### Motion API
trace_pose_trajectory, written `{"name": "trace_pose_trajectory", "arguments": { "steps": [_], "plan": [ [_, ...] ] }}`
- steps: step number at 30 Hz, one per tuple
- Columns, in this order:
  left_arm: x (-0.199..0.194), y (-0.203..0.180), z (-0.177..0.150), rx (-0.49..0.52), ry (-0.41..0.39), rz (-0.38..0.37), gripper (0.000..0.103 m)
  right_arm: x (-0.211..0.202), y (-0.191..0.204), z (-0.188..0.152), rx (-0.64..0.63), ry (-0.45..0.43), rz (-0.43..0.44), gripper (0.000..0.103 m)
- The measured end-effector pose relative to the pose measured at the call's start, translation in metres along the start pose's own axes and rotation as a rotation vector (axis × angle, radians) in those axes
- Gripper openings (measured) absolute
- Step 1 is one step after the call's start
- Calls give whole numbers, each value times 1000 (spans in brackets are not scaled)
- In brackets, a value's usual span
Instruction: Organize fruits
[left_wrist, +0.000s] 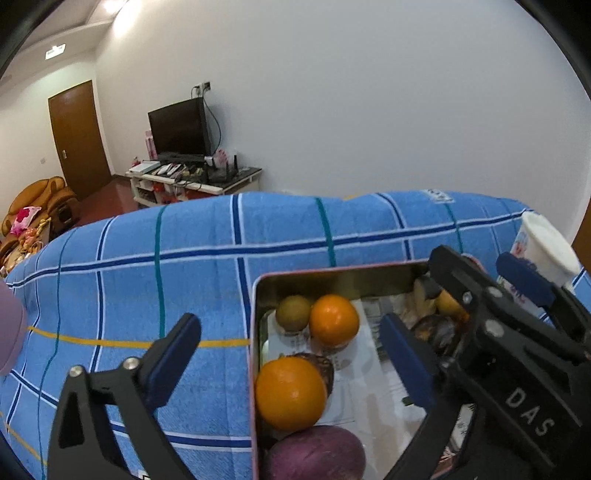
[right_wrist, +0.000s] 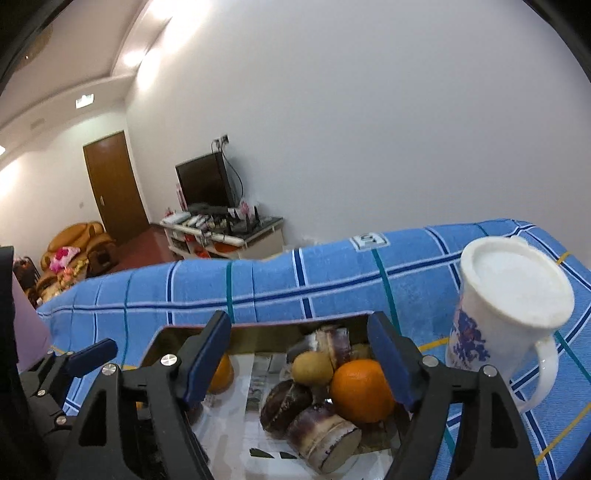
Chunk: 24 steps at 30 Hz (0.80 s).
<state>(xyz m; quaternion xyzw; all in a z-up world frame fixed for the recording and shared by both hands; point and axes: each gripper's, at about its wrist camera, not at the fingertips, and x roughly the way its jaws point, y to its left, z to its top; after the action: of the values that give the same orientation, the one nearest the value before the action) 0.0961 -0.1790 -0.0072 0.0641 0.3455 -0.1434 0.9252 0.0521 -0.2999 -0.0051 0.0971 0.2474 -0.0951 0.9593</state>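
A metal tin (left_wrist: 255, 295) lined with paper sits on a blue checked cloth (left_wrist: 147, 266). In the left wrist view it holds two oranges (left_wrist: 290, 393), a brown kiwi (left_wrist: 293, 313) and a purple fruit (left_wrist: 316, 456). My left gripper (left_wrist: 291, 354) is open and empty above the tin's left side. The right wrist view shows an orange (right_wrist: 360, 391), a kiwi (right_wrist: 312, 367) and sugarcane pieces (right_wrist: 325, 437) in the tin (right_wrist: 166, 332). My right gripper (right_wrist: 306, 362) is open and empty just above them; it also shows in the left wrist view (left_wrist: 484, 284).
A white mug with blue print (right_wrist: 506, 306) stands on the cloth right of the tin. A pink object (left_wrist: 11, 332) sits at the left edge. A TV stand (left_wrist: 192, 177), door and sofa are far behind.
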Motion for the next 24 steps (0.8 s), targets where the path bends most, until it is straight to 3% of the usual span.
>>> {"name": "trace_pose_trajectory", "arguments": {
  "steps": [7, 11, 15, 24],
  "plan": [
    [4, -1, 0, 12, -12, 60, 103, -1, 1, -2, 2, -26, -10, 80],
    [-4, -5, -6, 15, -56, 82, 103, -7, 1, -4, -11, -42, -16, 81],
    [-16, -6, -12, 18, -125, 156, 103, -16, 2, -7, -15, -95, -20, 81],
    [-29, 18, -23, -62, -145, 134, 103, -43, 20, -16, -101, -218, -60, 81]
  ]
}}
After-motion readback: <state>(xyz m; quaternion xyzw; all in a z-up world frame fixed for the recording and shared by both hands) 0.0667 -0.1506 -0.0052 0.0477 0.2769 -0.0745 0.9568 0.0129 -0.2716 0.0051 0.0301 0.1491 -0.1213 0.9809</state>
